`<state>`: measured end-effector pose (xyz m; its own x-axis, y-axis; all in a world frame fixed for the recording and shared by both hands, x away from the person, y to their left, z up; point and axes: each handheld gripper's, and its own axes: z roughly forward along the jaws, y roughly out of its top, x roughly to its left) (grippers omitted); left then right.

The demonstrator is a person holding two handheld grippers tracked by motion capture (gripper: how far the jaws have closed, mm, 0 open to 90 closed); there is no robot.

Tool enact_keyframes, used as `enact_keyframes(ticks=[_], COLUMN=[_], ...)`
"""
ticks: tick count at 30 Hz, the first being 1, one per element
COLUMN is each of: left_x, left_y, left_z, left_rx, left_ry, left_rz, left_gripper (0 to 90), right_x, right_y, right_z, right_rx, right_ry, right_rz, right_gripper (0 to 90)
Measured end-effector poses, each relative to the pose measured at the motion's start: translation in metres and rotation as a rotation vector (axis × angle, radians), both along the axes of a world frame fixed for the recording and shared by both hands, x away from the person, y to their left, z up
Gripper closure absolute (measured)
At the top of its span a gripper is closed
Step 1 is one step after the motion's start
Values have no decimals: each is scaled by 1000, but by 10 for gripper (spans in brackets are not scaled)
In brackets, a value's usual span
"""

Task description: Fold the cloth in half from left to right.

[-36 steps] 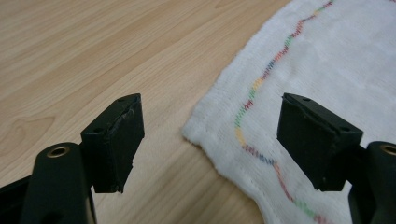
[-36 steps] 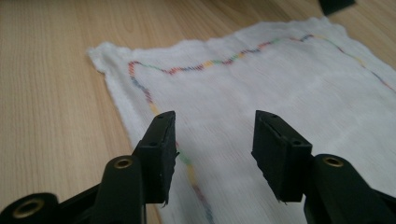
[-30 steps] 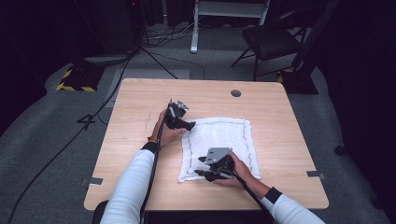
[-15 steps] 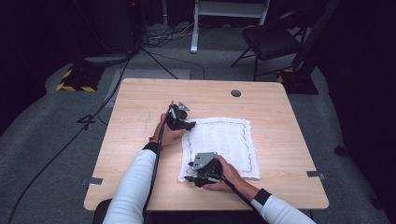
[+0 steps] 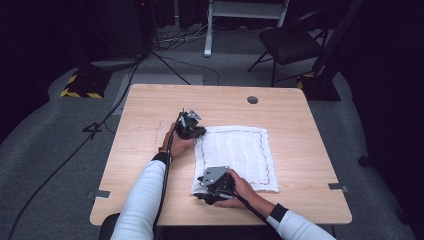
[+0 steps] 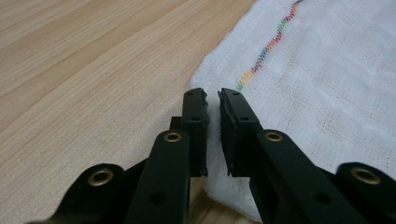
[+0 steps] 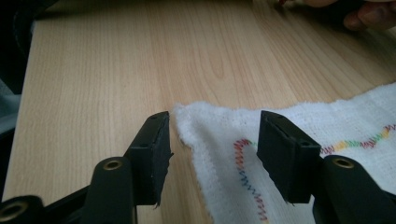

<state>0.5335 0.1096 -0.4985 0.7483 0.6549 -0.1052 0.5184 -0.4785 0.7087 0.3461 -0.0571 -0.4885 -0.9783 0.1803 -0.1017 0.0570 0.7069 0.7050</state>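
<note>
A white cloth [image 5: 235,155] with a multicoloured stitched border lies flat on the wooden table [image 5: 150,115]. My left gripper [image 5: 197,131] rests at the cloth's far left corner. In the left gripper view its jaws [image 6: 212,95] have just been closing and now pinch the cloth [image 6: 327,84] edge, with a thin strip of fabric between the pads. My right gripper [image 5: 200,192] sits low at the near left corner. In the right gripper view it [image 7: 215,123] has just been opening a little and stands open astride the cloth [image 7: 355,121] corner, pads not touching it.
A round cable hole [image 5: 252,99] is in the tabletop beyond the cloth. Bare wood lies to the left of the cloth and along the front edge. A dark chair [image 5: 290,45] and cables [image 5: 165,55] are on the floor behind the table.
My right hand has slid left along the cloth's near edge to its left corner. The left hand has stayed at the far left corner.
</note>
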Motion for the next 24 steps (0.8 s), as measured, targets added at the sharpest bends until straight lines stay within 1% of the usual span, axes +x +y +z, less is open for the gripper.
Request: enact_keyframes(ticks=[2,3,6,7,8,9,10,12,13,14,16,18,22,23,24], left_x=[0,0,0,1,1,1,1,2,2,2,1,2,1,1,0], left_y=[0,0,1,2,4,5,7,9,11,13,15,17,21,21,22], left_z=[1,1,1,1,1,1,1,1,1,1,2,1,5,6,7], left_rx=[7,9,14,16,15,9,15,15,18,21,38,36,39,33,36], left_ry=[2,3,-2,-5,-1,-2,3,-1,-2,-7,-35,-35,-41,-41,-42], left_rz=[-1,-1,-6,-11,-10,-9,-9,1,6,11,24,32,29,34,34], left_gripper=[817,818,819,819,819,820,822,827,828,830,836,838,839,840,840], right_x=[0,0,1,2,2,2,2,2,2,2,3,4,4,4,5], right_y=[4,7,12,13,14,14,15,15,15,15,14,13,13,13,14], right_z=[-1,-3,-5,-5,-5,-5,-5,-5,-5,-5,-5,-3,0,1,2], right_rx=[4,-9,-18,-14,-14,-12,-9,-13,-24,-25,-26,-26,-12,-12,-8], right_ry=[2,-5,-3,-1,-2,-4,-4,-18,-34,-35,-38,-42,-47,-50,-45], right_rz=[-1,-4,-20,-36,-34,-38,-52,-76,-86,-95,-105,-103,-106,-105,-104], right_gripper=[452,456,488,527,596,645,696,789,829,847,858,862,866,866,867])
